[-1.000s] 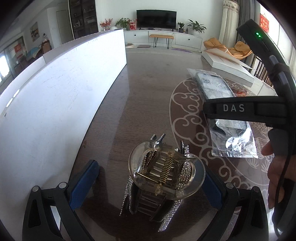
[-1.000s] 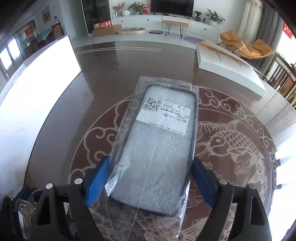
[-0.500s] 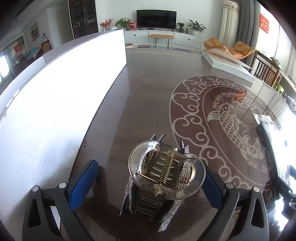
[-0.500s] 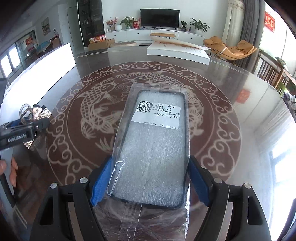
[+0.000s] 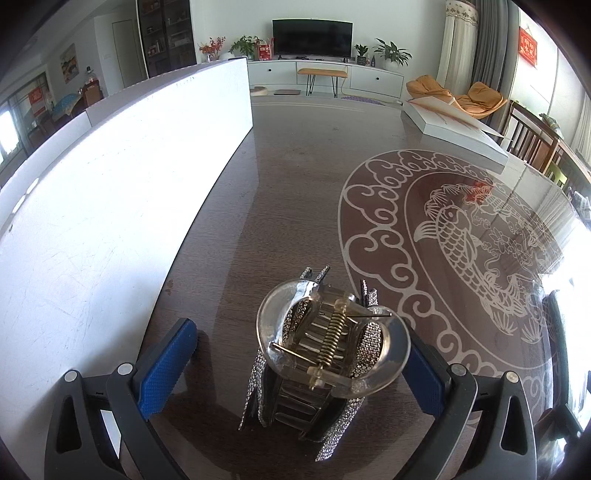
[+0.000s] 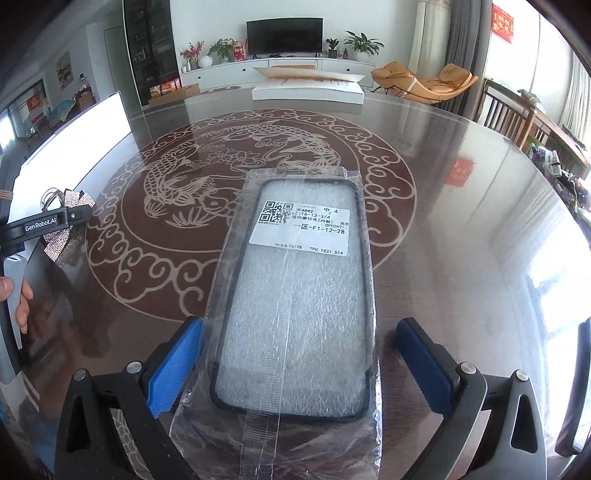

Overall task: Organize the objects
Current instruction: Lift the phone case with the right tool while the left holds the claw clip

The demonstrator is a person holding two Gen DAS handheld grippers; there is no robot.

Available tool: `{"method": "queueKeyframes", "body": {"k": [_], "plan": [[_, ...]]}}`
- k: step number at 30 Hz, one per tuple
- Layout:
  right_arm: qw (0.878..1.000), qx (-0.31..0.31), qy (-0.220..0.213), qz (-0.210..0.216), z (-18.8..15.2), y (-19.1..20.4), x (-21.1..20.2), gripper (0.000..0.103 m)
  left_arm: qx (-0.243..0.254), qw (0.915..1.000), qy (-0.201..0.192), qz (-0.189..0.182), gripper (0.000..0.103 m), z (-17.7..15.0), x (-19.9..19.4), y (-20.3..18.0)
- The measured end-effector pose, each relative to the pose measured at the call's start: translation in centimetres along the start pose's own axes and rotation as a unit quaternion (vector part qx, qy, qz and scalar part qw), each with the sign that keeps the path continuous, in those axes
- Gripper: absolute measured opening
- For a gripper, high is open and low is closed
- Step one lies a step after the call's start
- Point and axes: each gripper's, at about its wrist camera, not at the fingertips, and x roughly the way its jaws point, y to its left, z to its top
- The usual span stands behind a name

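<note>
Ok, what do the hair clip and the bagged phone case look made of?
Hair clip: apparently clear glossy plastic, see-through shell, with a brassy metal coil spring and rhinestone-like glittery strips.
Phone case: seemingly black soft plastic rim, label reads TPU, filled with white foam sheet, sealed in a clear crinkly plastic bag.

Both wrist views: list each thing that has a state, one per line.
Left tongs: open, straddling the hair claw.
Right tongs: open, a gap at the right pad.
Hair claw: closed, resting on the table.
Phone case: sealed in its clear bag, flat on the table.
TV: screen dark.
</note>
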Motion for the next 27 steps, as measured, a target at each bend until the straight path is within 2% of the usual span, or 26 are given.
{"method": "queueKeyframes", "body": {"k": [12, 14, 20, 27], "plan": [[1.000, -0.009, 0.006, 0.006, 0.1, -0.1, 0.1, 0.103, 0.002, 1.0000, 0.006, -0.002, 0.103, 0.0, -0.1, 0.0], [0.999, -0.025, 0.027, 0.018, 0.5, -0.3, 0.2, 0.103, 0.011, 0.9996, 0.023, -0.008, 0.103, 0.2, 0.0, 0.0], [0.989, -0.050, 0.133, 0.029, 3.3, 0.0, 2.1, 0.103, 0.010, 0.9989, 0.046, -0.007, 0.103, 1.3, 0.7, -0.3], [0.985, -0.039, 0.169, 0.022, 5.3, -0.4, 3.7, 0.103, 0.057, 0.9940, 0.086, -0.035, 0.103, 2.0, 1.0, -0.6]]}}
